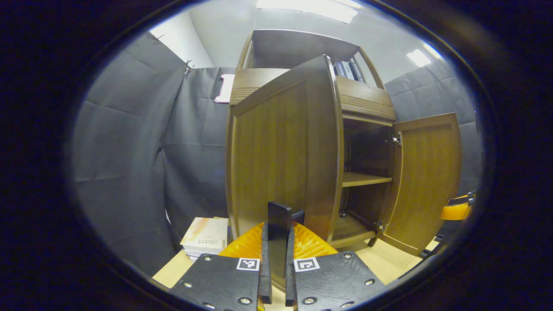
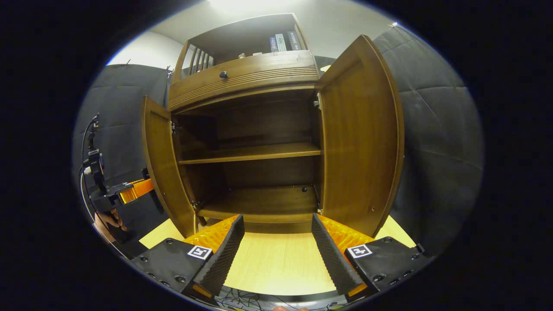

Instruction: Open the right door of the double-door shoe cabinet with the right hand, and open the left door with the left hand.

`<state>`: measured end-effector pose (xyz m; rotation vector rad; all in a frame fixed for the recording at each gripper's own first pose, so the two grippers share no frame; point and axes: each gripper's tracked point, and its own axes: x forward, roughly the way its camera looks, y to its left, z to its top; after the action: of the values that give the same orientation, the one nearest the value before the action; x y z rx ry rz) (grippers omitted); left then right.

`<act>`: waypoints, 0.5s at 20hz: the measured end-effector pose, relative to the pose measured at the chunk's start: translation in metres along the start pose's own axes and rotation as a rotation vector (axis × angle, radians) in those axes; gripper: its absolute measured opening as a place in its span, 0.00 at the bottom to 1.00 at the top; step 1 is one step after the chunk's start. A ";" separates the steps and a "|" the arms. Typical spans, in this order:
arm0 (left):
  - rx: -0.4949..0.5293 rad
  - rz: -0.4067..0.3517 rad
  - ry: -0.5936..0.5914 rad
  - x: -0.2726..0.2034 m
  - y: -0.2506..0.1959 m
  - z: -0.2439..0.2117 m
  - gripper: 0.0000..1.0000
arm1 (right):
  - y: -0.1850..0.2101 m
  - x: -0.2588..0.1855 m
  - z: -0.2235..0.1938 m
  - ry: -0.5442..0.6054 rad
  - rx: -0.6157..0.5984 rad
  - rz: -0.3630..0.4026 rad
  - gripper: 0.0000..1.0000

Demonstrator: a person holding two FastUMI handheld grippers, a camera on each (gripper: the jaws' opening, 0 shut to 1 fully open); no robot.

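Both views are bright and sharp, lit from above by ceiling panels (image 1: 309, 7) that blow out to white glare. The cabinet (image 2: 259, 129) interior sits in deep shadow, its back wall dim. Fisheye distortion bows the doors (image 2: 360, 138) and edges outward; the rim darkens and softens slightly.

2 doors (image 2: 360, 138); 1 cabinet (image 2: 246, 77); 3 books (image 2: 283, 42)
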<state>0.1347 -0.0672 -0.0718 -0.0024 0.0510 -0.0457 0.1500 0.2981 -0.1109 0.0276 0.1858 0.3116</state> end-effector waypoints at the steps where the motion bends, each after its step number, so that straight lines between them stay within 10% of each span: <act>1: -0.002 0.004 -0.003 -0.004 0.007 0.001 0.15 | 0.003 0.003 0.000 0.000 -0.003 0.007 0.93; 10: 0.001 -0.040 -0.020 -0.028 0.070 0.002 0.14 | 0.018 0.018 0.005 0.007 -0.003 0.033 0.93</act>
<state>0.1100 0.0041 -0.0684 -0.0028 0.0308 -0.0853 0.1624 0.3211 -0.1082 0.0268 0.1917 0.3451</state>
